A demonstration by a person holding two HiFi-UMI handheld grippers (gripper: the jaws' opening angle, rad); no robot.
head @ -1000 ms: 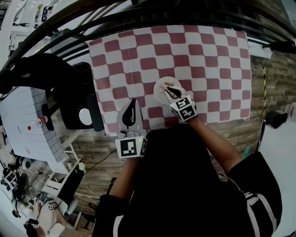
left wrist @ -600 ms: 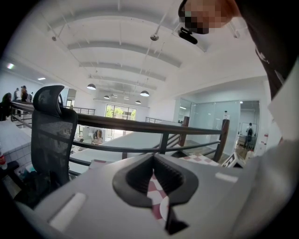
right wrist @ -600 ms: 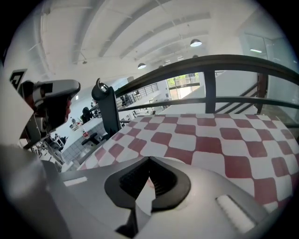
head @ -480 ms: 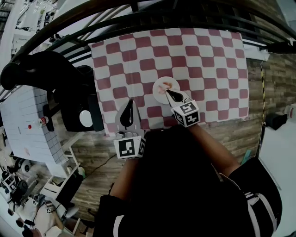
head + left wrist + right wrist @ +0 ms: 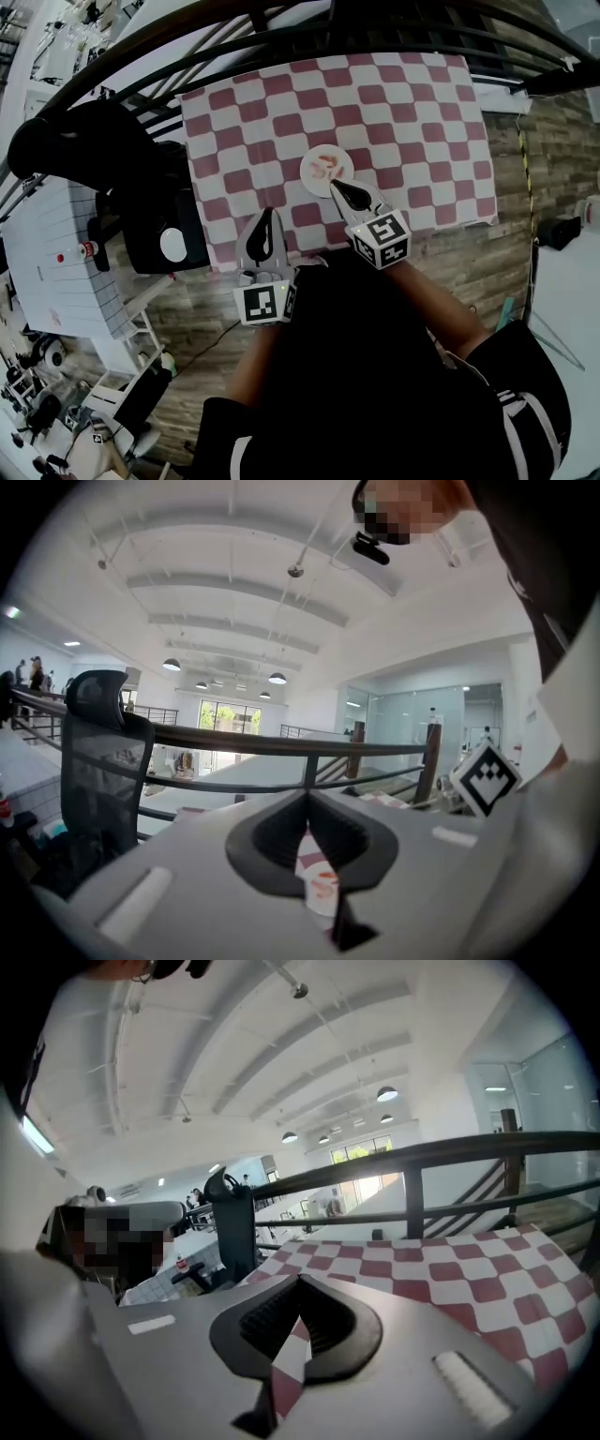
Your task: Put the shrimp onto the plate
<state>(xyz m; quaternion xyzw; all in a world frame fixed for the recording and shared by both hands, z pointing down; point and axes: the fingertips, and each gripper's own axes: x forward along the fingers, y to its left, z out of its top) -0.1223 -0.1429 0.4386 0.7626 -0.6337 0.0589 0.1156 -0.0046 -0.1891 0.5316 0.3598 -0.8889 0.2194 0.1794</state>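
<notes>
Shrimp [image 5: 327, 169] on plate [image 5: 310, 177] | left gripper [image 5: 269, 215] jaws closed, empty | right gripper [image 5: 335, 186] same, views only cloth [image 5: 450, 1269]

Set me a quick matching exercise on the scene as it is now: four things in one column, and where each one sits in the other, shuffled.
Things:
1. shrimp
2. plate
3. left hand-held gripper
4. right hand-held gripper

Places:
A. on the checked cloth, about midway across it
B. tip at the plate's near rim
C. lying on the plate
D. over the cloth's near edge, apart from the plate

Pairs: 1-C, 2-A, 3-D, 4-B
</notes>
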